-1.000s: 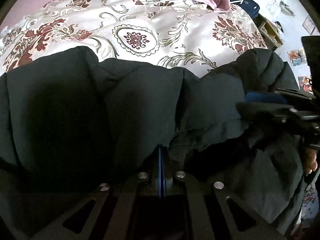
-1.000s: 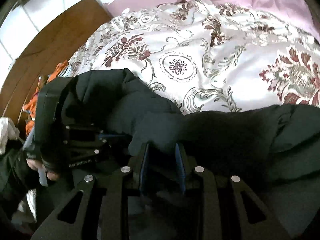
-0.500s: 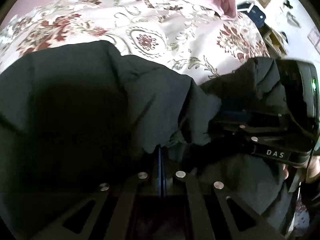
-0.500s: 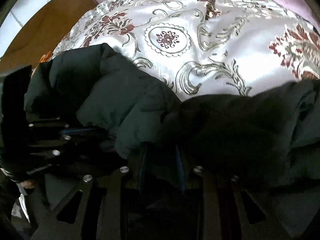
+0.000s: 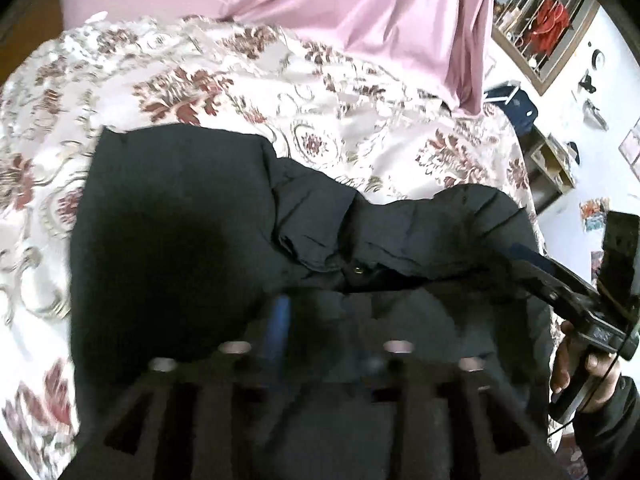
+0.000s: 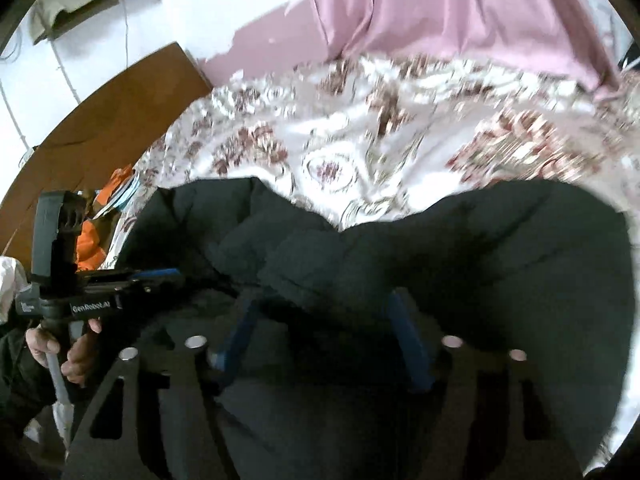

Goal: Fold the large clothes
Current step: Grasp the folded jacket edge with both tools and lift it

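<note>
A large black padded jacket (image 5: 180, 220) lies folded on the flowered bedspread (image 5: 200, 88); it also fills the lower right wrist view (image 6: 460, 260). My left gripper (image 5: 320, 320) hovers just over the jacket, jaws apart and blurred, holding nothing. My right gripper (image 6: 324, 320) is wide open above the jacket, its blue pads (image 6: 408, 340) spread apart. Each gripper shows in the other's view: the right one (image 5: 532, 264) at the jacket's right end, the left one (image 6: 160, 276) at its left end.
A pink curtain (image 5: 380, 20) hangs behind the bed. A wooden headboard (image 6: 100, 128) and orange items (image 6: 92, 248) are at the left. A shelf (image 5: 552, 164) and a window with bars (image 5: 536, 20) stand at the right.
Both grippers opened and let go of the jacket, then pulled back and up. The jacket now rests folded on the bedspread.
</note>
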The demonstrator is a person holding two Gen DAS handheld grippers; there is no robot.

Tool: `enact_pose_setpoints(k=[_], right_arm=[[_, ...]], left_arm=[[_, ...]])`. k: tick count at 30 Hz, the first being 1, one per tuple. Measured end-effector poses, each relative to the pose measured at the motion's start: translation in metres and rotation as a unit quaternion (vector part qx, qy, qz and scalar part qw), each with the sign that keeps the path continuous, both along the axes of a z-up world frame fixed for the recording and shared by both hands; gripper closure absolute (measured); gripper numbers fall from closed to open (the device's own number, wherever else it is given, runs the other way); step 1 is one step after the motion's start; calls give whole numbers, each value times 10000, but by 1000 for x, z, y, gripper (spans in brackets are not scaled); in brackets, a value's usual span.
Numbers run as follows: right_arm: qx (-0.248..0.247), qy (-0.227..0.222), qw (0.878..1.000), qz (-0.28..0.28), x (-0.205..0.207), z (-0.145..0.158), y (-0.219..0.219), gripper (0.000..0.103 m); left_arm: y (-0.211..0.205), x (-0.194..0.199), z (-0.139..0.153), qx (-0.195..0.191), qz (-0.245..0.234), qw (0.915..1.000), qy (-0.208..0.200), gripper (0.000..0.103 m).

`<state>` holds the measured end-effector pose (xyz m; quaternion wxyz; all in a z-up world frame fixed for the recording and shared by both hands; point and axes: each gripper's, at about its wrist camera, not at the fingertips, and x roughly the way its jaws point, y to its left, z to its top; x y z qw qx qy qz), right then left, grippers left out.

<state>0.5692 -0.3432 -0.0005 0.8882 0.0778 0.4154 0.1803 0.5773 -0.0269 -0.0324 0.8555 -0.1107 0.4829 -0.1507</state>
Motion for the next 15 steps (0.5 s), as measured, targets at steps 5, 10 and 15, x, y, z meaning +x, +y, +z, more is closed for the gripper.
enact_pose_setpoints(k=[5, 10, 15], right_arm=[[-196, -575, 9981, -131, -40, 39, -11, 14], [-259, -1084, 9932, -334, -87, 79, -17, 4], [-186, -1448, 9883, -448, -131, 112, -17, 3]], left_arm=[[1, -47, 45, -25, 263, 9964, -801, 9], [-4, -87, 81, 165, 300, 9932, -1111, 5], [-10, -139, 118, 409, 284, 9831, -1759, 0]])
